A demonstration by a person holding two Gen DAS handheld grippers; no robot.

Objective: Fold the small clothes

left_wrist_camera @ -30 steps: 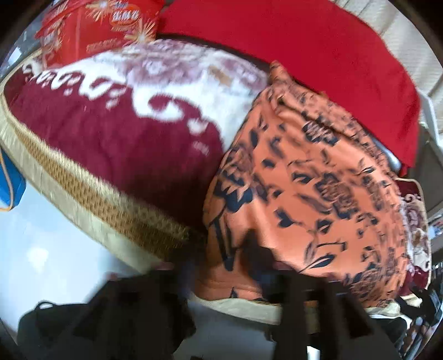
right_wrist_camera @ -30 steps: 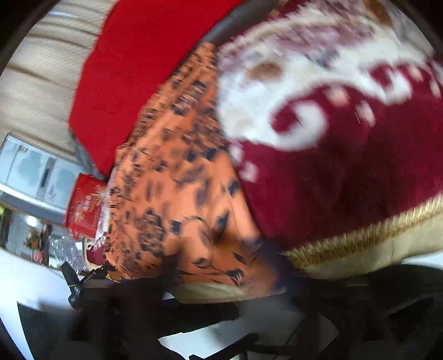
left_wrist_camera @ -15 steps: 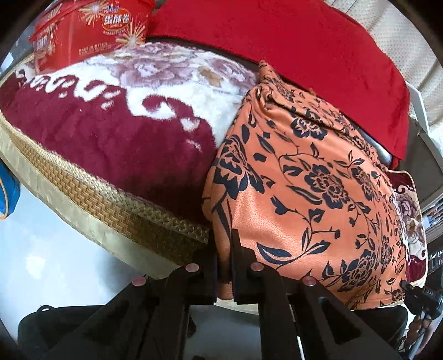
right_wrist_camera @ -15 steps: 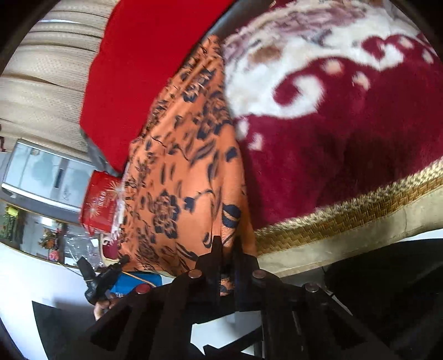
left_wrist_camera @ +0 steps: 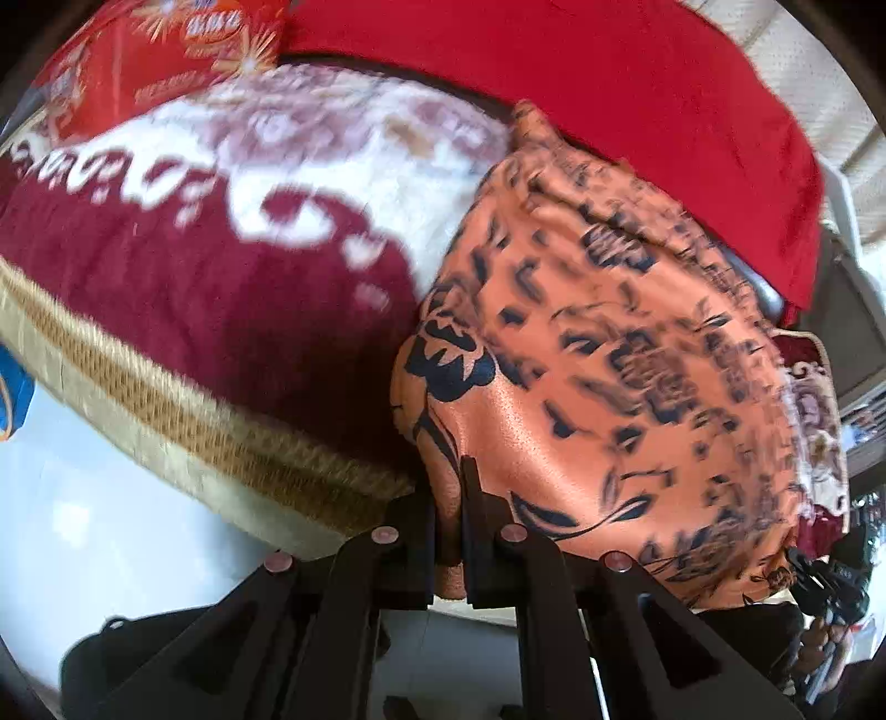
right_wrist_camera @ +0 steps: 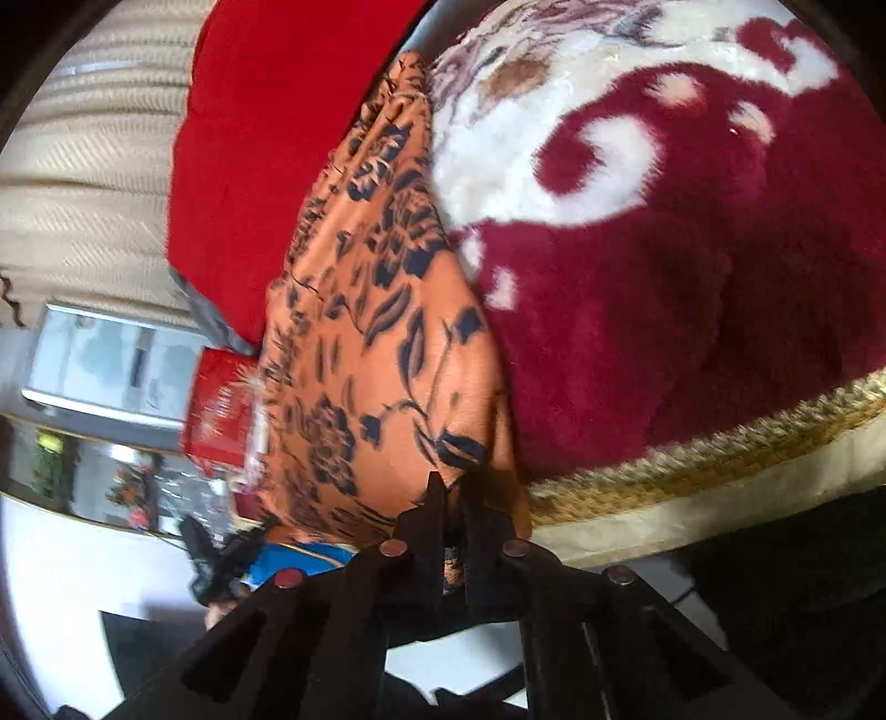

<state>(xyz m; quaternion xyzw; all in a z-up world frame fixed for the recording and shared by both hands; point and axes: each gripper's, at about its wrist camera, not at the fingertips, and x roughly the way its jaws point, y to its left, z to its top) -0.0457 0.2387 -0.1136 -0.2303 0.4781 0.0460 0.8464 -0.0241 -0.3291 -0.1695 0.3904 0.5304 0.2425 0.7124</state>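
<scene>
An orange garment with a dark blue flower print (left_wrist_camera: pixel 598 354) lies on a plush maroon and white blanket (left_wrist_camera: pixel 221 266). My left gripper (left_wrist_camera: pixel 447 498) is shut on the garment's near left corner, with orange cloth pinched between the black fingers. In the right wrist view the same garment (right_wrist_camera: pixel 376 343) runs away from me along the blanket (right_wrist_camera: pixel 692 288). My right gripper (right_wrist_camera: pixel 449 498) is shut on its near right corner, and a strip of printed cloth shows between the fingers. The garment's near edge hangs over the blanket's gold border.
A red cushion (left_wrist_camera: pixel 609 88) lies behind the garment, against a cream woven backrest (right_wrist_camera: pixel 83 177). A red printed box (left_wrist_camera: pixel 166 50) stands at the blanket's far left. The gold-bordered blanket edge (left_wrist_camera: pixel 183 421) overhangs a pale floor (left_wrist_camera: pixel 83 526). The other gripper (left_wrist_camera: pixel 825 581) shows at the lower right.
Both grippers went from open to shut on the garment's near corners. Since then the pinched edge has lifted a little and both views have tilted slightly.
</scene>
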